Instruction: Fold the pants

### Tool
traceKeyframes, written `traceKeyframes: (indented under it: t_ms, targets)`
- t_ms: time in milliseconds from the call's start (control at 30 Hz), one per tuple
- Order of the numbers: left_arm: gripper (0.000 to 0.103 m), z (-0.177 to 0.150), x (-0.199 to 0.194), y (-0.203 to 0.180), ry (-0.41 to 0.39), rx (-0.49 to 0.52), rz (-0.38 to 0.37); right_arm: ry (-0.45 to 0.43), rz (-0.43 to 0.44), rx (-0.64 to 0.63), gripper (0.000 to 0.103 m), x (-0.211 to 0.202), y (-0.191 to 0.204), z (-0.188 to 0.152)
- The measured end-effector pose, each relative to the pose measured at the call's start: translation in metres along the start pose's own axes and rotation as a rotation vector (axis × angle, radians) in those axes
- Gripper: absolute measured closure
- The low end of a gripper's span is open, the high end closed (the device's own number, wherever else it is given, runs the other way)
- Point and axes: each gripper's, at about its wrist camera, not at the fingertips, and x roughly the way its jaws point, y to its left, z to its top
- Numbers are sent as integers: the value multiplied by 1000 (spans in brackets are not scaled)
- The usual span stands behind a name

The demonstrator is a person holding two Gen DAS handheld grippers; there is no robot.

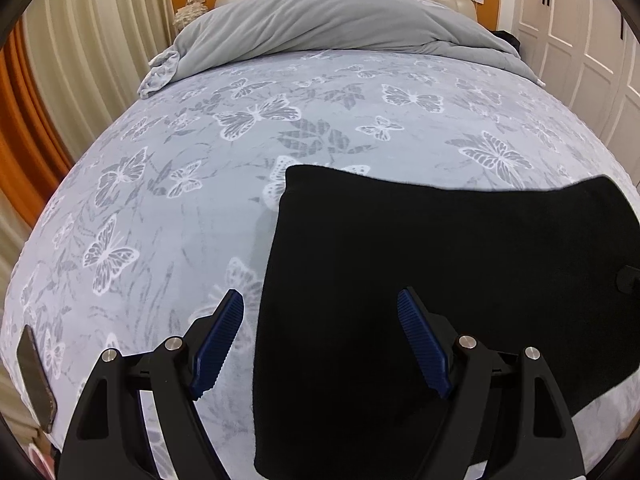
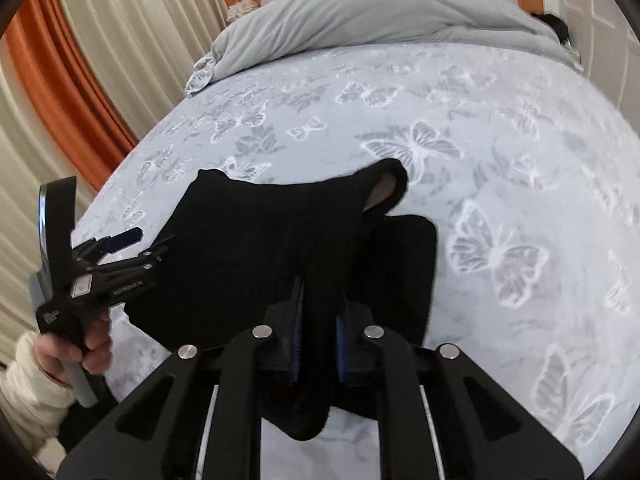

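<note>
The black pants point(image 1: 440, 300) lie on the bed near its foot, partly folded into a broad dark slab. My left gripper point(image 1: 320, 316) is open and empty, held above the pants' left edge; it also shows in the right wrist view point(image 2: 132, 240) at the left, in a hand. My right gripper point(image 2: 318, 320) is shut on a fold of the black pants point(image 2: 260, 248) and lifts that part off the bed, with an open end of the cloth point(image 2: 386, 184) hanging up beyond it.
The bed carries a pale blue butterfly-print sheet point(image 1: 200, 200). A grey duvet point(image 1: 320, 20) is bunched at the headboard. A phone point(image 1: 36, 384) lies at the bed's left front edge. Curtains point(image 1: 60, 80) hang at the left, white cupboard doors point(image 1: 580, 40) at the right.
</note>
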Motion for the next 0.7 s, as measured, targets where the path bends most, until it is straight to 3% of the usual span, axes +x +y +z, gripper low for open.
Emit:
traceKeyframes:
  t_ms: [33, 67, 167, 233, 267, 433, 567, 700]
  targets:
    - [25, 0, 1, 0, 5, -1, 1, 64, -37, 43, 81, 17, -11, -4]
    - [25, 0, 2, 0, 11, -4, 3, 71, -19, 81, 79, 20, -16, -5]
    - [25, 2, 1, 9, 20, -40, -13, 29, 20, 112, 73, 5, -20, -1]
    - [23, 3, -1, 18, 20, -76, -28, -6, 25, 111, 44, -3, -22, 0]
    - [22, 3, -1, 24, 22, -93, -33, -10, 25, 115, 40, -3, -23, 0]
    - [22, -3, -8, 32, 21, -104, -41, 25, 27, 125, 39, 5, -22, 0]
    - [19, -12, -18, 26, -1, -57, -60, 51, 108, 108, 39, 3, -15, -8]
    - [18, -16, -21, 20, -12, -6, -50, 74, 56, 91, 39, 26, -7, -13]
